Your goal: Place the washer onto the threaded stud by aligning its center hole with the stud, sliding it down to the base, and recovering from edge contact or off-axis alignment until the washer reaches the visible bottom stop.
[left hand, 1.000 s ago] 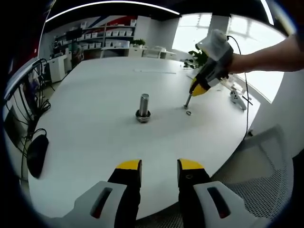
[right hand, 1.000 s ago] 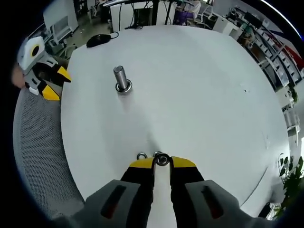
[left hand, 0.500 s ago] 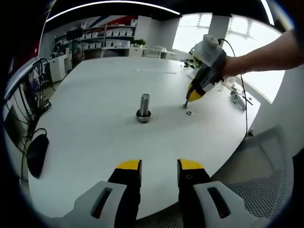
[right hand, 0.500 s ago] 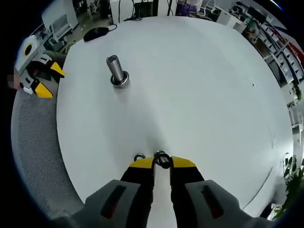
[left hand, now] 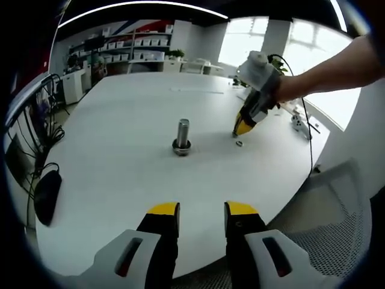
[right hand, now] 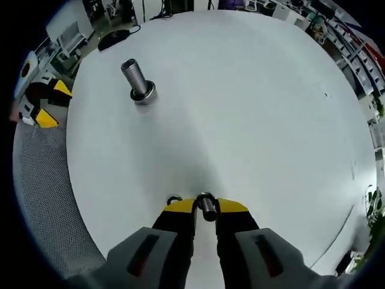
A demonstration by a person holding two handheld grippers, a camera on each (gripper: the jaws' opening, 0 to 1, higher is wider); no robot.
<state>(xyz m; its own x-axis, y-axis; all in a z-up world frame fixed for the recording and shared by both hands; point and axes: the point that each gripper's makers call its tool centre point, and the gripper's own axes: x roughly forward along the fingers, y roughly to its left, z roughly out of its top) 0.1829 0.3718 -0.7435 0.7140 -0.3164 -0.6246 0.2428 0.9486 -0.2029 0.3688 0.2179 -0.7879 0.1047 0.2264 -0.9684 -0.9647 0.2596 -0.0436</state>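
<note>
In the left gripper view, the left gripper (left hand: 201,211) is hovering low over the white tabletop (left hand: 120,174) with its fingers parted and gripping nothing, while the threaded stud (left hand: 181,136) is standing upright mid-table and the right gripper (left hand: 243,127) is reaching down beside a spare washer (left hand: 239,142). In the right gripper view, the right gripper (right hand: 205,208) is pinching the washer (right hand: 207,206) edge-on between nearly closed fingers, the spare washer (right hand: 174,199) is lying just beside them, and the stud (right hand: 137,82) is standing well apart, up-left.

- 1 threaded stud (left hand: 183,133), upright on the table (left hand: 120,180)
- 2 washers: one held washer (right hand: 206,205), one loose washer (right hand: 174,199) lying on the table
- 2 grippers: left gripper (left hand: 201,212), right gripper (right hand: 205,206)
- 1 computer mouse (left hand: 46,195)
- 1 mesh chair (left hand: 340,208)
</note>
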